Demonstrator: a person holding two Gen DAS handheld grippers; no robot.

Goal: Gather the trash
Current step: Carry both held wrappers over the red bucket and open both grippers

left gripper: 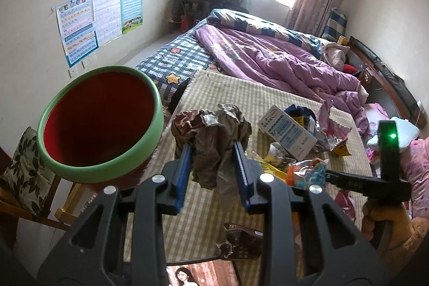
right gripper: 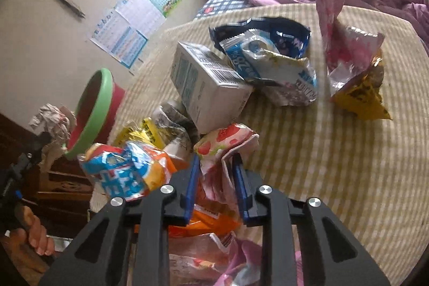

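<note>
1. Left wrist view: the left claw [left gripper: 213,152] pinches a crumpled brown paper wad [left gripper: 211,130], hanging lengthwise downward beside the green-rimmed bin [left gripper: 100,122]. A loose hold could drop it short.
2. Right wrist view: the right claw [right gripper: 217,165] clamps a strawberry-print wrapper [right gripper: 228,141] on the counter [right gripper: 321,152], its long axis running away from the claw; neighbouring packets may snag.

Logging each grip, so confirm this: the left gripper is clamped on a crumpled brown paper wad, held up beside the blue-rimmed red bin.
Wrong on one point: the red bin has a green rim, not blue. The left wrist view shows it, with the left gripper clamped on the crumpled brown paper wad beside it.
</note>
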